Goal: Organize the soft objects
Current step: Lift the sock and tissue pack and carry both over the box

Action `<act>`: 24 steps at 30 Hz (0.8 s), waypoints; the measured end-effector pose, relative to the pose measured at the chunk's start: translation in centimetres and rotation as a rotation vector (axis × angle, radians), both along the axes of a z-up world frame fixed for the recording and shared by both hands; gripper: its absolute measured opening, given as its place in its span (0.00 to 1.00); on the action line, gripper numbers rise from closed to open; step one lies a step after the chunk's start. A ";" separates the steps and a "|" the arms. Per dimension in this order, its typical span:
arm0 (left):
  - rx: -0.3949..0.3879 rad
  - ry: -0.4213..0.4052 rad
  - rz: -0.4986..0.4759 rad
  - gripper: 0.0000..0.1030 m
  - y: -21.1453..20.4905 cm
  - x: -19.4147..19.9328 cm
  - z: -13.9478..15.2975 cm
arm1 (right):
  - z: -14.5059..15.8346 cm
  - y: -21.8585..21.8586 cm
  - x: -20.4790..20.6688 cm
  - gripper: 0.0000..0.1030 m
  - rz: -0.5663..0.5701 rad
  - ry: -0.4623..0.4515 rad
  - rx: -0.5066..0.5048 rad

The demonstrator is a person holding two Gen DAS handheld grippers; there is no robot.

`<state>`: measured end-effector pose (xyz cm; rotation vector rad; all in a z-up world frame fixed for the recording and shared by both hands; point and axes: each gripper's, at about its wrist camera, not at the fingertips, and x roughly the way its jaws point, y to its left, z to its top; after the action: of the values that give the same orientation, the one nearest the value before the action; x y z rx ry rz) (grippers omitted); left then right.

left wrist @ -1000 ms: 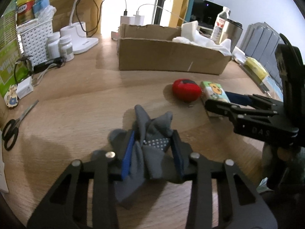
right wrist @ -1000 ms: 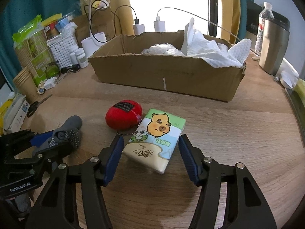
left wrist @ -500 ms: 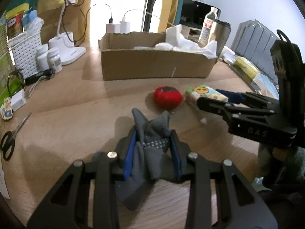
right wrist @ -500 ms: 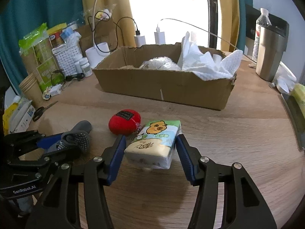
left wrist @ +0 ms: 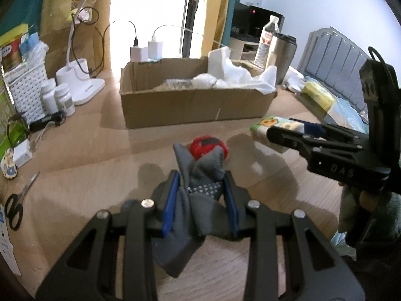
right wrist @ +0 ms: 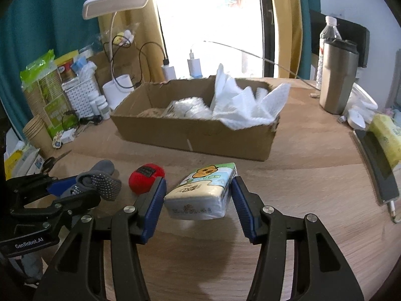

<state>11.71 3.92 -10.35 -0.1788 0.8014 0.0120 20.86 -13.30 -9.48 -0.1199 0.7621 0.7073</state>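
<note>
My left gripper [left wrist: 200, 195] is shut on a grey sock [left wrist: 198, 188] with white grip dots and holds it above the wooden table; it also shows in the right wrist view [right wrist: 100, 183]. My right gripper [right wrist: 198, 198] is shut on a tissue pack [right wrist: 200, 193] with a cartoon capybara, lifted off the table; the pack also shows in the left wrist view [left wrist: 275, 125]. A red soft ball [right wrist: 146, 176] lies on the table between the grippers and shows in the left wrist view [left wrist: 208, 145]. A cardboard box [right wrist: 195, 135] with white paper and soft items stands behind.
A white basket [left wrist: 25, 92], pill bottles [left wrist: 57, 97] and a lamp base [left wrist: 82, 82] stand at the left. Scissors [left wrist: 17, 205] lie at the left edge. A steel tumbler [right wrist: 338, 77], a phone [right wrist: 378, 165] and a yellow pack [right wrist: 386, 138] are at the right.
My right gripper closed on the tissue pack and lifted it off the table. My left gripper rose with the sock. Both views pulled back from the box.
</note>
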 end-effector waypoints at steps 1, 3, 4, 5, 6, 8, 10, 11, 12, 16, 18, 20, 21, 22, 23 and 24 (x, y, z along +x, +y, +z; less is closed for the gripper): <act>0.001 -0.003 -0.002 0.34 -0.1 0.1 0.2 | 0.2 -0.2 0.1 0.55 -0.004 -0.003 0.002; 0.003 -0.008 -0.004 0.34 -0.2 0.4 0.6 | 0.6 -0.5 0.4 0.55 -0.009 -0.009 0.007; 0.005 -0.010 -0.005 0.34 -0.2 0.5 0.7 | 0.8 -0.6 0.5 0.55 -0.013 -0.014 0.009; 0.005 -0.012 -0.006 0.34 -0.2 0.6 0.8 | 1.0 -0.8 0.5 0.55 -0.015 -0.017 0.011; 0.006 -0.015 -0.006 0.34 -0.2 0.7 1.0 | 1.3 -1.0 0.7 0.55 -0.019 -0.022 0.015; 0.009 -0.022 -0.007 0.34 -0.3 1.0 1.4 | 1.7 -1.3 0.8 0.55 -0.026 -0.030 0.019; 0.012 -0.029 -0.007 0.34 -0.4 1.2 1.8 | 2.1 -1.6 1.1 0.55 -0.032 -0.038 0.023; 0.014 -0.033 -0.007 0.34 -0.4 1.3 2.0 | 2.3 -1.8 1.2 0.55 -0.036 -0.043 0.026; 0.015 -0.036 -0.007 0.34 -0.4 1.3 2.2 | 2.4 -1.9 1.2 0.55 -0.038 -0.046 0.028; 0.018 -0.050 -0.006 0.34 -0.5 1.7 2.9 | 2.9 -2.3 1.4 0.55 -0.044 -0.056 0.030; 0.020 -0.055 -0.005 0.34 -0.6 1.9 3.1 | 3.3 -2.6 1.5 0.55 -0.048 -0.061 0.035; 0.021 -0.061 -0.005 0.34 -0.7 2.1 3.4 | 3.6 -2.8 1.7 0.55 -0.051 -0.065 0.038; 0.023 -0.065 -0.005 0.34 -0.8 2.2 3.6 | 3.8 -2.9 1.8 0.55 -0.052 -0.070 0.040; 0.024 -0.067 -0.004 0.34 -0.8 2.3 3.7 | 3.9 -2.9 1.8 0.55 -0.053 -0.072 0.041; 0.024 -0.068 -0.003 0.34 -0.9 2.4 3.8 | 4.0 -3.0 1.8 0.55 -0.054 -0.075 0.042; 0.025 -0.071 -0.002 0.34 -0.9 2.4 4.0 | 4.2 -3.1 1.9 0.55 -0.055 -0.079 0.043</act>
<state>14.15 3.01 -6.37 -0.1539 0.7306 0.0140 22.81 -16.43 -5.26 -0.0872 0.6722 0.6621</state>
